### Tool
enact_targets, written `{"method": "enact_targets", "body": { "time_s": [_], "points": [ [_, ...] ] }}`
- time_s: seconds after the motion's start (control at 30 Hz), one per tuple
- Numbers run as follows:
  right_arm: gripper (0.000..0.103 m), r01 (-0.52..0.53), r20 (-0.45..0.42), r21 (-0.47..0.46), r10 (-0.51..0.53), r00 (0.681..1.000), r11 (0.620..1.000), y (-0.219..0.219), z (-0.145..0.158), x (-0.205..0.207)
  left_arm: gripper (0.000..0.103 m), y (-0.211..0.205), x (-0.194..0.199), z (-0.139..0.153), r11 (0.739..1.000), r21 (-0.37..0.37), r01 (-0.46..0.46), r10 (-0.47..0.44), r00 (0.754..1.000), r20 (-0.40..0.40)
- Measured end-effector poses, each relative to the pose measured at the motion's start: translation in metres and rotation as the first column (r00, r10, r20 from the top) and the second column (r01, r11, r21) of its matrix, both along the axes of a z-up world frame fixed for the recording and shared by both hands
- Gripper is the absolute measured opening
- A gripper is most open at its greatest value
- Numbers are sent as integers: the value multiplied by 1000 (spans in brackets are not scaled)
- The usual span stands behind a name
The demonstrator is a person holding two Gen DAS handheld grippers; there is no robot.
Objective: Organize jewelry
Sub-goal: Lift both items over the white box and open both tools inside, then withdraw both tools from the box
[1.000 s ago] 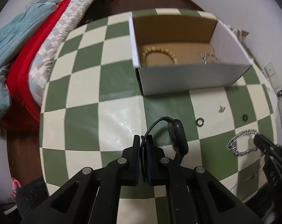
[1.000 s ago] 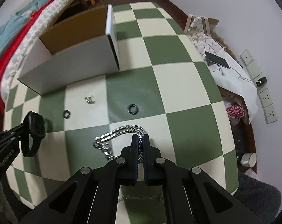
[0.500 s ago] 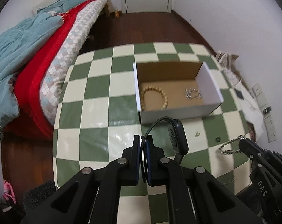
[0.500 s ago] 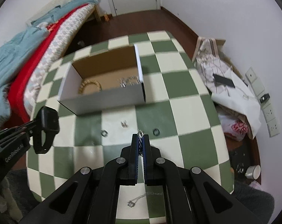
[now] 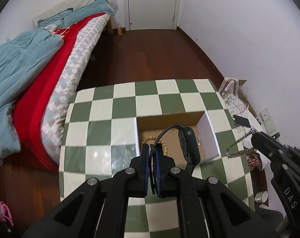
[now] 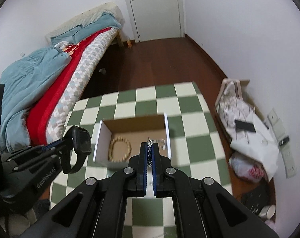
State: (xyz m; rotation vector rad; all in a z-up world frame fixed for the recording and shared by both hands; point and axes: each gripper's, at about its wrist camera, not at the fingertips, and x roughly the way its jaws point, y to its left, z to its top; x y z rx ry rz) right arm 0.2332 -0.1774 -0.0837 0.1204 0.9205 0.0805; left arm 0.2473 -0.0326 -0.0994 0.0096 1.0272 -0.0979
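Note:
My left gripper is shut on the strap of a black watch, held high over the checkered table. Below it sits an open cardboard box with a wooden bead bracelet inside. My right gripper is shut on a silver chain, which dangles from it in the left wrist view. In the right wrist view the box holds the bead bracelet and a small silver piece. The left gripper with the watch hangs left of the box.
A bed with red and blue covers runs along the table's left side. Bags, paper and a phone lie on the floor to the right, near wall sockets. A white door stands at the far end.
Both grippers have risen well above the table, carrying the watch and the chain. The chain has left the tabletop. The box now lies beneath and ahead of both grippers.

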Motion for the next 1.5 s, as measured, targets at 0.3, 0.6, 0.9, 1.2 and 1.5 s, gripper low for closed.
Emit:
{"method": "enact_targets", "body": {
  "time_s": [0.3,0.6,0.9,1.2,1.5],
  "points": [
    [4,-37,-64,55,41,997,998,0,-23,71,4,-4,51,-31,1000,21,-7,7,999,-46],
    [4,-67,-187,142,93,978,988,1,-77,122,4,0,93,-80,1000,-6,-16,15,986,-169],
    [14,-57,-296,182,110,949,982,-6,-106,146,15,11,104,-90,991,-112,-69,40,969,-242],
    [77,-16,-262,61,31,965,998,-18,-82,124,98,27,91,-64,991,-50,-120,110,980,-167],
    [103,-28,-251,-164,-14,968,986,-4,-86,85,103,39,50,-55,977,140,-162,170,984,-47]
  ]
}}
